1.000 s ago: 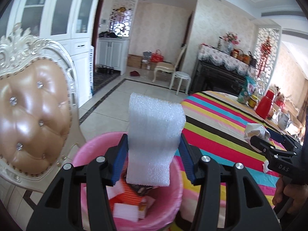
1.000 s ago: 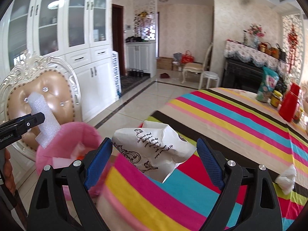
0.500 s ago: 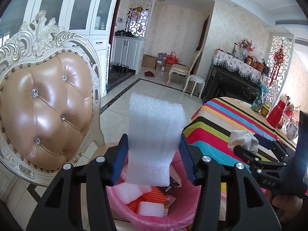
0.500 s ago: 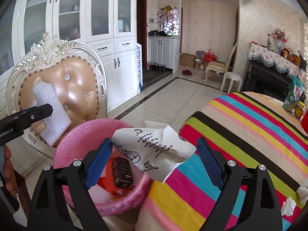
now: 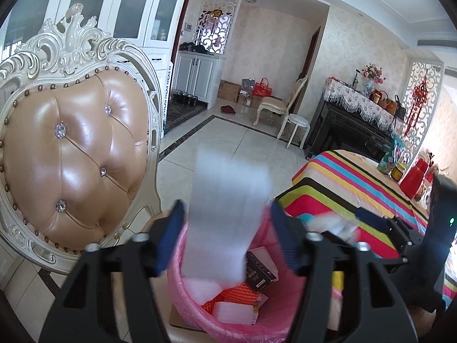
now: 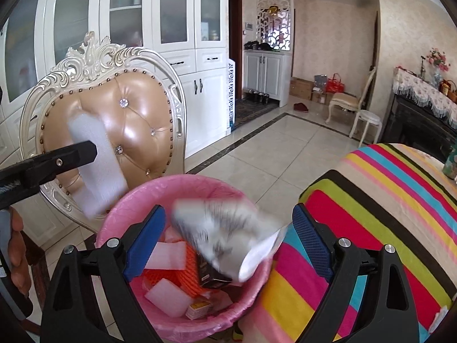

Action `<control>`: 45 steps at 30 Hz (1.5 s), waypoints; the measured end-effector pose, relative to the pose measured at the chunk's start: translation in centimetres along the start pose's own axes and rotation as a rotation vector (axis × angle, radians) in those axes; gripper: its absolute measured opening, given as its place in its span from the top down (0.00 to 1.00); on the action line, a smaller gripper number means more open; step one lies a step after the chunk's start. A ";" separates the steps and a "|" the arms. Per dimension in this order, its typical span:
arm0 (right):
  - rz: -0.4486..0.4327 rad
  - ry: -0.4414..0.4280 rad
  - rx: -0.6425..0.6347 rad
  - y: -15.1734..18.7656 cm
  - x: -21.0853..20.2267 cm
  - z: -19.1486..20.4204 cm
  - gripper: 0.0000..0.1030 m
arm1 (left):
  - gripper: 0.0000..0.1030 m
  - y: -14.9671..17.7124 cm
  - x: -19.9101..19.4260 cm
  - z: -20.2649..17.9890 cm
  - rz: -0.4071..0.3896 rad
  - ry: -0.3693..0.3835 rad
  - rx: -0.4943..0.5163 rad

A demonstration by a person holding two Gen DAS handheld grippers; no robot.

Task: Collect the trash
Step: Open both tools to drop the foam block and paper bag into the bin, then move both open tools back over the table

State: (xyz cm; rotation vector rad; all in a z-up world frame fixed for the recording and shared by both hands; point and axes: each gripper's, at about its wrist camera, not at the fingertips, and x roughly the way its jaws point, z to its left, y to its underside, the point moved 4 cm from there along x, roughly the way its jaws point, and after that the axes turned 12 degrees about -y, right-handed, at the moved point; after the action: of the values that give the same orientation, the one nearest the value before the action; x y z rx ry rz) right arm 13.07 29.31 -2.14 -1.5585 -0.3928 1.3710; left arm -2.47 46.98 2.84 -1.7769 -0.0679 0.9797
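Both grippers tilt down over a pink bin (image 6: 182, 188) beside the striped bench (image 6: 371, 214). The left gripper (image 5: 227, 235) has just been opening its jaws, foam (image 5: 228, 214) blurred between them. The right gripper (image 6: 228, 240) stands open; paper (image 6: 225, 237) blurs between its jaws.

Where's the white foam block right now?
In the left wrist view the white foam block hangs blurred between the left gripper's just-opened jaws, above the pink bin, beside the tan chair.

Chair back (image 6: 125, 125): glossy tan leather, brass studs. Bin (image 6: 160, 191): thin pink plastic liner, crinkled. Foam block (image 5: 228, 217): white, matt. Floor (image 5: 237, 143): polished tile. Tablecloth (image 6: 371, 205): striped cloth.
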 end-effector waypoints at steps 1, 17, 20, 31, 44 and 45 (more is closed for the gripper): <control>0.008 -0.007 -0.002 0.1 0.2 0.1 0.18 | 0.34 0.0 0.0 0.0 0.000 0.000 -0.004; -0.011 0.068 0.060 1.4 -2.7 -4.3 0.18 | 0.34 0.5 0.0 -1.6 0.001 0.020 -0.001; -0.019 0.096 0.074 2.0 -4.2 -6.0 0.18 | 0.34 0.7 0.0 -2.8 0.000 0.037 0.009; -0.062 0.230 0.134 4.9 -10.9 -12.9 0.18 | 0.34 2.2 0.2 -10.1 0.017 0.137 0.068; -0.084 0.393 0.224 9.8 -19.1 -21.7 0.18 | 0.34 4.7 -0.2 -21.3 0.042 0.257 0.170; -0.086 0.404 0.233 10.3 -19.8 -22.4 0.18 | 0.34 4.9 -0.3 -22.5 0.044 0.269 0.182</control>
State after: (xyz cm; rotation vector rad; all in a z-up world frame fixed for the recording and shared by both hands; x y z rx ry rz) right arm 23.14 -0.63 -2.06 -1.5560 -0.0478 0.9661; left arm 9.81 27.54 1.42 -1.7313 0.2242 0.7454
